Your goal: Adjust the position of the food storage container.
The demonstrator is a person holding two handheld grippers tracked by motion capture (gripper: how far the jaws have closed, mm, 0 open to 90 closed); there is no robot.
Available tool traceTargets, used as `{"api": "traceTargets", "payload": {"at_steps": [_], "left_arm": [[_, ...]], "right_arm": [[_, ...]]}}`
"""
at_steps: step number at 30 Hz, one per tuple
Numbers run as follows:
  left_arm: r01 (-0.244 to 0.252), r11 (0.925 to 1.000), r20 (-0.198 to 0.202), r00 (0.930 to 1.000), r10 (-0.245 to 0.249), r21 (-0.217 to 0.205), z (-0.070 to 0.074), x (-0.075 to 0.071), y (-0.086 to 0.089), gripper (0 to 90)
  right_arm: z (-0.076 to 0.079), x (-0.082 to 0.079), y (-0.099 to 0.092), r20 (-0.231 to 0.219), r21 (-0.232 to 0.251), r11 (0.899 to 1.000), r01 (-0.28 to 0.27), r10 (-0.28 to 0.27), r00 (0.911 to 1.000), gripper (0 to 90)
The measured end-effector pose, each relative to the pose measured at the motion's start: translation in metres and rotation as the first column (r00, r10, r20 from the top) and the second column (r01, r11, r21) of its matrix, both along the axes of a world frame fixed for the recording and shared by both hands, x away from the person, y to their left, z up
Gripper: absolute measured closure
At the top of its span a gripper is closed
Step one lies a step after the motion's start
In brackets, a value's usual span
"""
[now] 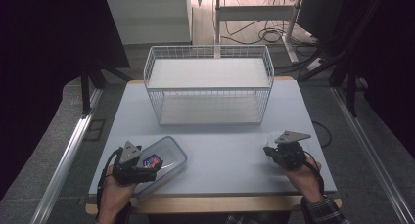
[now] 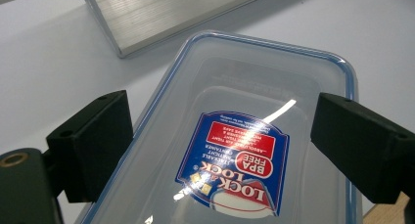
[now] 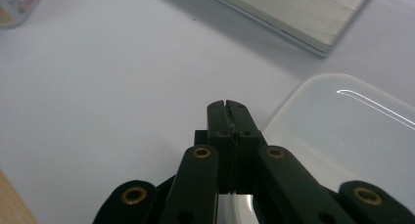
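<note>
Between the spread fingers [image 2: 93, 145] of the left gripper [image 1: 139, 171] lies the clear lidded food container [image 2: 254, 136], at the counter's [image 1: 220, 145] near left edge. For a good grasp, I judge, both fingers should straddle its blue-sealed rim evenly. Opposite, the right gripper's [image 3: 228, 109] fingers are pressed together beside a translucent lid [image 3: 352, 136]; the wire basket [image 1: 209, 84] stands well behind.
</note>
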State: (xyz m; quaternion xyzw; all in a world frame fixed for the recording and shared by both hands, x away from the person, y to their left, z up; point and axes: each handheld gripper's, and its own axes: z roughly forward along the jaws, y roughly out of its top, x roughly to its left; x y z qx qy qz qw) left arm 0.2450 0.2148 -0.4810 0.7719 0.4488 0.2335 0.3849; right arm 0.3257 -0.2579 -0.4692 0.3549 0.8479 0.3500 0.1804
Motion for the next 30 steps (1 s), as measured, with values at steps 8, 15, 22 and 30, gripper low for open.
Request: {"api": "traceTargets", "payload": {"at_steps": [8, 15, 22, 30], "left_arm": [[-0.001, 1.0000, -0.037, 0.9993, 0.001, -0.003, 0.001, 0.000, 0.006, 7.5], [-0.060, 0.9982, -0.028, 0.9978, 0.060, -0.006, 0.006, -0.017, 0.029, 40.7], [-0.173, 0.9832, -0.061, 0.9836, 0.170, -0.057, 0.003, -0.040, 0.061, 86.1], [-0.228, 0.9732, -0.135, 0.9658, 0.222, -0.033, -0.009, -0.060, 0.084, 90.0]], "right_arm": [[0.000, 0.007, -0.019, -0.007, 0.023, 0.998, 0.064, -0.064, 0.9979, 89.1], [0.003, 0.001, -0.009, 0.008, 0.021, 1.000, 0.020, -0.020, 0.9998, 88.8], [0.004, -0.004, 0.001, 0.011, 0.038, 0.999, -0.021, 0.020, 0.9997, 87.8], [0.003, -0.005, 0.006, 0.015, 0.038, 0.998, -0.044, 0.044, 0.9989, 84.9]]}}
